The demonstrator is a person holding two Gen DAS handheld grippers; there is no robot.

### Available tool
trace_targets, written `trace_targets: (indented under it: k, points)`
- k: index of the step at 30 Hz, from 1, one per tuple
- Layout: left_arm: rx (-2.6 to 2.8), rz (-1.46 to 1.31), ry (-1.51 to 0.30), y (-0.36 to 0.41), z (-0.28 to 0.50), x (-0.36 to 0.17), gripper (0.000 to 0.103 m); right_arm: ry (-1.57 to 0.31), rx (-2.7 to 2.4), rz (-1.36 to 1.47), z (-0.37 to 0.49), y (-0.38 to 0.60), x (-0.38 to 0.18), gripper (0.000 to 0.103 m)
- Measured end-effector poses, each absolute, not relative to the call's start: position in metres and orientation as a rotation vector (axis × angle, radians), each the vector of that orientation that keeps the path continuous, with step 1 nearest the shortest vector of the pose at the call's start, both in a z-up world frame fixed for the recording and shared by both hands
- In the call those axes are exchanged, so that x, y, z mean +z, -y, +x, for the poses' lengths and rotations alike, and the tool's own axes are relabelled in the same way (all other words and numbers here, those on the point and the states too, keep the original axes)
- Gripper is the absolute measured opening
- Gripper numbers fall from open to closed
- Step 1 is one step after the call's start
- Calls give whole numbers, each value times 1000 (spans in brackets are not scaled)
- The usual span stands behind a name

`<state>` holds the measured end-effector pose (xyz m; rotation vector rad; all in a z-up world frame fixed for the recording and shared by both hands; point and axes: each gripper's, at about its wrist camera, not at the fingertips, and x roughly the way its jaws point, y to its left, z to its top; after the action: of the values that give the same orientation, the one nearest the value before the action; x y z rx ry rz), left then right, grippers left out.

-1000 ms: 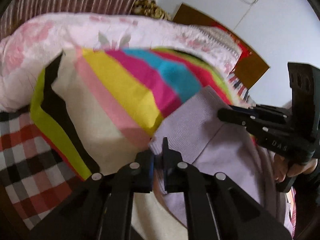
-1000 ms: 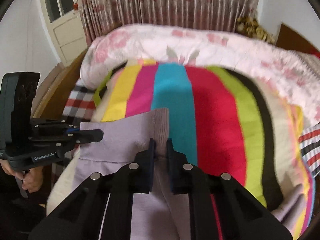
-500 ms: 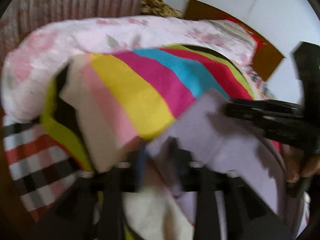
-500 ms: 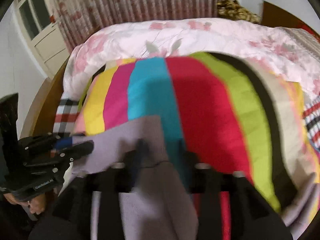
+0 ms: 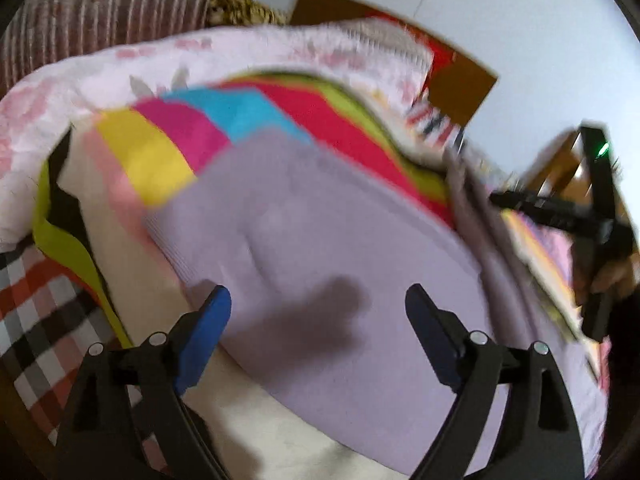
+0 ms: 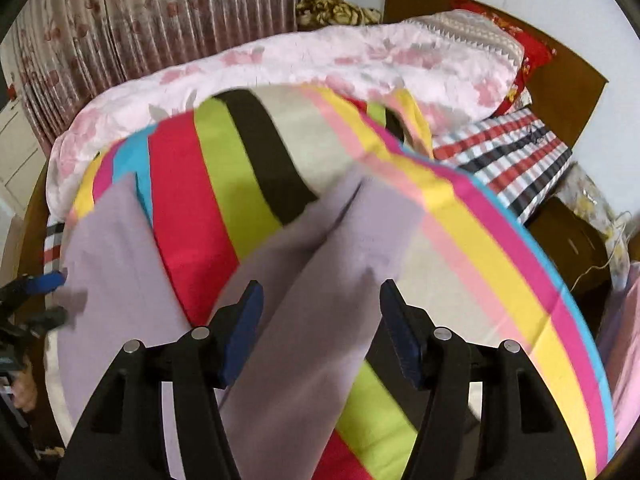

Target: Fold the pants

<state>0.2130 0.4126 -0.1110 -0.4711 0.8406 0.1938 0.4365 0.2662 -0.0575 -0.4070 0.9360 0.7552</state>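
Note:
Lilac pants [image 5: 320, 248] lie spread on a bright striped blanket [image 5: 224, 124] on a bed. In the left wrist view the waist part lies flat in front of my left gripper [image 5: 318, 304], which is open and empty just above the cloth. In the right wrist view the two legs [image 6: 320, 264] run away from my right gripper [image 6: 320, 300], which is open and empty over them; the waist part [image 6: 116, 280] lies to the left. The right gripper shows at the right edge of the left wrist view [image 5: 560, 216].
A pink floral quilt [image 6: 320, 64] is heaped along the far side. A checked sheet [image 6: 508, 160] shows at the bed's corners. A wooden headboard [image 6: 568, 76] and red pillow [image 6: 516, 40] stand at the right, curtains [image 6: 160, 20] behind.
Both grippers were shut on the waistband of the pants; both have opened and let it go. The pants now lie flat, and the right gripper has swung toward the legs.

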Motion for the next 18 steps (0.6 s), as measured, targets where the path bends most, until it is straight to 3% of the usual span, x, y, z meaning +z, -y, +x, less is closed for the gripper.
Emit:
trace_targets:
  k: [2,4,5,6,8,18]
  points:
    - [193,-425,-911,-405,223,-125,91,-937,756,-426,434,-273,-66,60]
    - [193,-423,-927,-405,226,-126,101,-949,743,-447,436,-282,-76,60]
    - [200,-420,-958,-405,230,-130,102,-945,727,-473,437,-286,-81,55]
    - [193,-430,-969,-407,231,-132,102,-941,702,-505,437,-290,-86,48]
    - [179,-454,-971,-412,233,-136,102,-932,665,-512,435,-285,-88,7]
    - [176,-517,-909,-417,222,-132,101,-752,966,-128,390,-260,20,4]
